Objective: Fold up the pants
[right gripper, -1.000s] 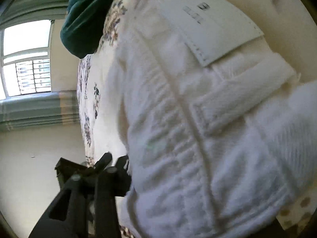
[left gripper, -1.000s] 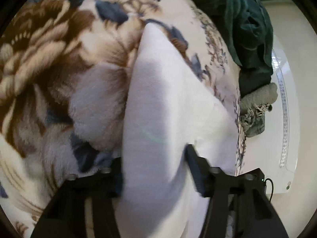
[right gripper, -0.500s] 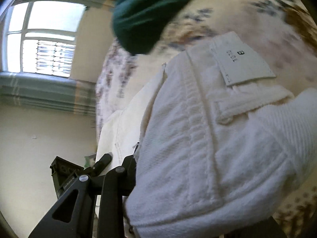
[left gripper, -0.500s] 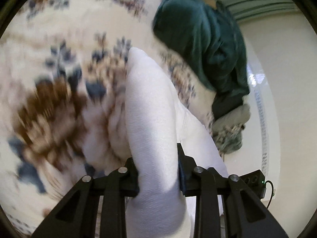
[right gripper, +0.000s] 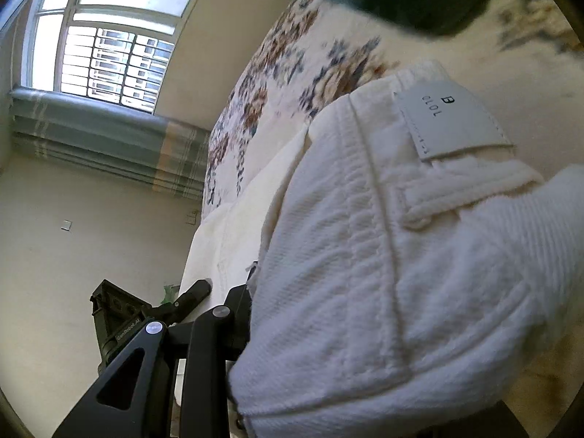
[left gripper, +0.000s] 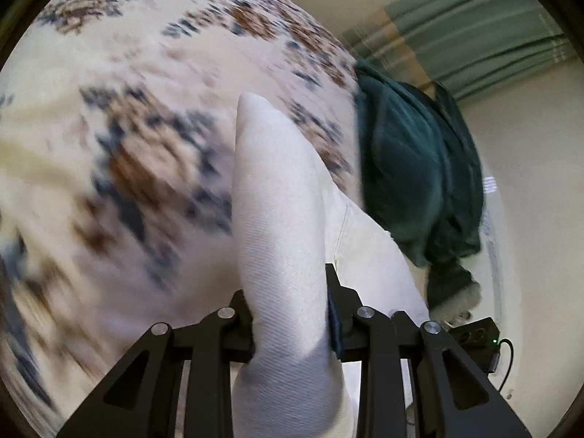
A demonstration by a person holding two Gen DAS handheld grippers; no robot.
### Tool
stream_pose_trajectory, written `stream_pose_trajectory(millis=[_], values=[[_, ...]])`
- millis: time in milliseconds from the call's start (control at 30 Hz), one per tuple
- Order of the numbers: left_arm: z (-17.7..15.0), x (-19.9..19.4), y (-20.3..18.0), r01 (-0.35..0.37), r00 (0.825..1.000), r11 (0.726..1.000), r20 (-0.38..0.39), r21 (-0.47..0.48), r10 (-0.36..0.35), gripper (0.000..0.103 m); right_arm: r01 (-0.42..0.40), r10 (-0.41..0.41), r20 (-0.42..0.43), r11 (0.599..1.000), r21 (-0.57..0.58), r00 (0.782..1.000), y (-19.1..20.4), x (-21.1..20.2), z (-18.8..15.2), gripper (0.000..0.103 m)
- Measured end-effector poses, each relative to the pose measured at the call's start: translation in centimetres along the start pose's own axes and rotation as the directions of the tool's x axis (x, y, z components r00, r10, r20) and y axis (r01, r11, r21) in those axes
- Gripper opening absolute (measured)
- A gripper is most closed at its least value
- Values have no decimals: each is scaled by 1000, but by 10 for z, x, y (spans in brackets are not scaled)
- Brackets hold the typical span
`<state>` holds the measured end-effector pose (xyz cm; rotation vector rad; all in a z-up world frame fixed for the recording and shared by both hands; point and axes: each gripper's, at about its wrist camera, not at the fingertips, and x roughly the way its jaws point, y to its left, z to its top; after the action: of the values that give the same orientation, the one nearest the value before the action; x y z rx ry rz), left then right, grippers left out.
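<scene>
Both fingers of the left gripper (left gripper: 290, 314) pinch a tall fold of the white pants (left gripper: 281, 219), cloth bulging up between the pads. On the right gripper (right gripper: 365, 346) only the left finger (right gripper: 237, 321) shows, pressed against the waistband side; the other is hidden behind the cloth, though the bunched band draped over the tool suggests a grip on it, so I judge it clenched on the pants.

The pants hang off the floral bed (left gripper: 127, 127), near its edge, with a green garment (left gripper: 412, 175) lying beyond them. The waistband with its label (right gripper: 452, 124) sits at the right gripper and the cloth runs away toward the left one, so the long axis seems to lie between the two tools, along the bed's edge.

To do this step well, keep both pinches firm and level, hold the cloth taut between them, and carry both ends over together so the edges meet squarely and clear of the green garment.
</scene>
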<state>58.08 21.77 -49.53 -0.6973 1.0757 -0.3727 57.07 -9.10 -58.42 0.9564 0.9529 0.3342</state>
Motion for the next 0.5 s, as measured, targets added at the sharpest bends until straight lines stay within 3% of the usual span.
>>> stream_pose_trajectory(millis=[100,167,200,233,300,500], values=[[28,19,48,-49,999,999,-18,9,49,26,34,-33,-47,999,9,998,-4,60,-7,32],[32,35,76,-95,993,995,-67,-6,95,27,99,-97,-100,995,17,990,-12,88,-15,39],[32,42,87,-118,989,993,-94,-18,116,33,136,-134,-118,991,11,984,-14,93,-20,46],[30,45,97,-131,985,991,-116,-38,126,41,171,-170,-130,985,-5,977,-16,93,-26,56],[20,39,104,-139,983,989,-124,-41,133,43,216,-218,-147,976,-32,965,-24,85,-35,68],[-23,4,92,-228,969,970,-79,79,234,49,371,-386,-141,921,-118,912,-28,47,-44,79]])
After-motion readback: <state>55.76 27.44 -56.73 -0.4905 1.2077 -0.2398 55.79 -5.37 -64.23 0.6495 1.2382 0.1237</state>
